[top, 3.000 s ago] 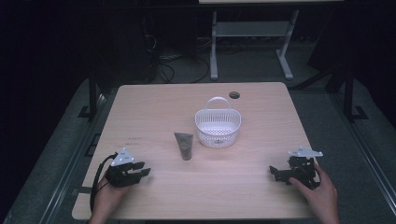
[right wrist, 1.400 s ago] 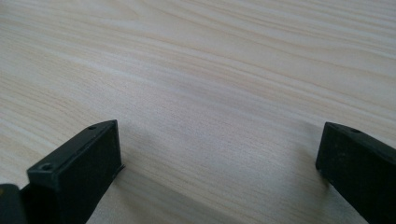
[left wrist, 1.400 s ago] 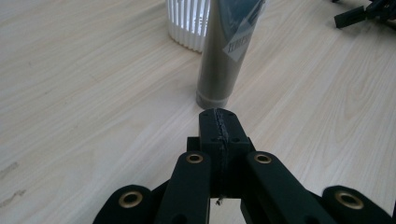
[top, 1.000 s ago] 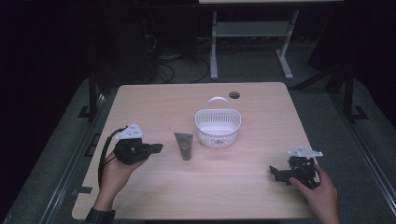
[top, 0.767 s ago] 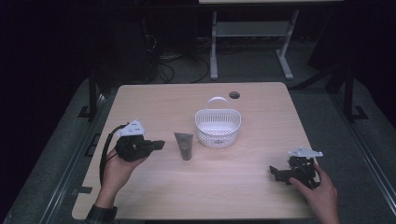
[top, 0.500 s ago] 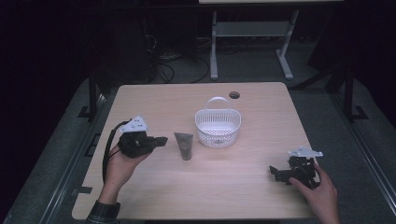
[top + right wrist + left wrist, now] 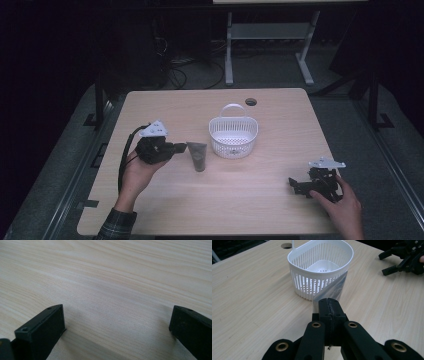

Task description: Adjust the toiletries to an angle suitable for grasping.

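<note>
One tube (image 7: 198, 155), one basket (image 7: 233, 137) mid-frame on the counter (image 7: 280, 120). Left gripper (image 7: 179, 148) — jaws closed, empty, tips near the tube. Right gripper (image 7: 295, 185) lower right — jaws wide, empty.

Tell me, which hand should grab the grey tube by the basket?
Probably the left. The left gripper sits right beside the tube, jaws shut, so it must open first. The right gripper rests far off, open, near the table's front edge.

The left gripper (image 7: 179, 148) is held raised in the left hand (image 7: 137, 170), jaws pressed together, pointing rightward. The right gripper (image 7: 296, 185) sits low in the right hand (image 7: 340, 205), jaws wide apart.
</note>
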Available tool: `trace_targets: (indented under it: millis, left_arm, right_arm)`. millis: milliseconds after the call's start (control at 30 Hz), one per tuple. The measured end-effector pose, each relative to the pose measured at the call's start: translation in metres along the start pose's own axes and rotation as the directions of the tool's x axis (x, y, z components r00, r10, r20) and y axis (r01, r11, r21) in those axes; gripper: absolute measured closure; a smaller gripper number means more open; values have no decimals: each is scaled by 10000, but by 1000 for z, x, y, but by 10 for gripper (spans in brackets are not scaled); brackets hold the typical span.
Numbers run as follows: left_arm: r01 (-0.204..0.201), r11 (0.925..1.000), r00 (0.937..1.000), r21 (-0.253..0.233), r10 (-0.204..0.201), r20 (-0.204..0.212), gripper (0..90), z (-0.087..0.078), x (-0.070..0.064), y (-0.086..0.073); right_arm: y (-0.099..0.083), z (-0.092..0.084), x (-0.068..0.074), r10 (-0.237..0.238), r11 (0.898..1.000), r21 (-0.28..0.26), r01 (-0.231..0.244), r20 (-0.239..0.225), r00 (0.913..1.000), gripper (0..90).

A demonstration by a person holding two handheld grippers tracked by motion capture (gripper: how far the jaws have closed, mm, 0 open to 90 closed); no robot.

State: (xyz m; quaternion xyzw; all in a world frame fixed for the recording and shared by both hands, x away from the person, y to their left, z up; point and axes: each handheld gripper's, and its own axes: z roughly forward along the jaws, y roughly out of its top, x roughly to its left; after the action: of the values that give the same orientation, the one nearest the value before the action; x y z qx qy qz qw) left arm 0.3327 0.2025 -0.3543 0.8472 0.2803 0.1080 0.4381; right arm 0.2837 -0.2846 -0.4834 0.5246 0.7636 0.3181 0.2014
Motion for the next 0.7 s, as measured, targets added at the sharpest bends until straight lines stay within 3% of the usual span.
trace_targets:
  millis: [700]
  left_arm:
    - [128, 9999, 9998, 34, -127, -172, 896, 7, 8, 4]
  right_arm:
    - [0, 0, 0, -12, 10000, -1, 12, -11, 10000, 0]
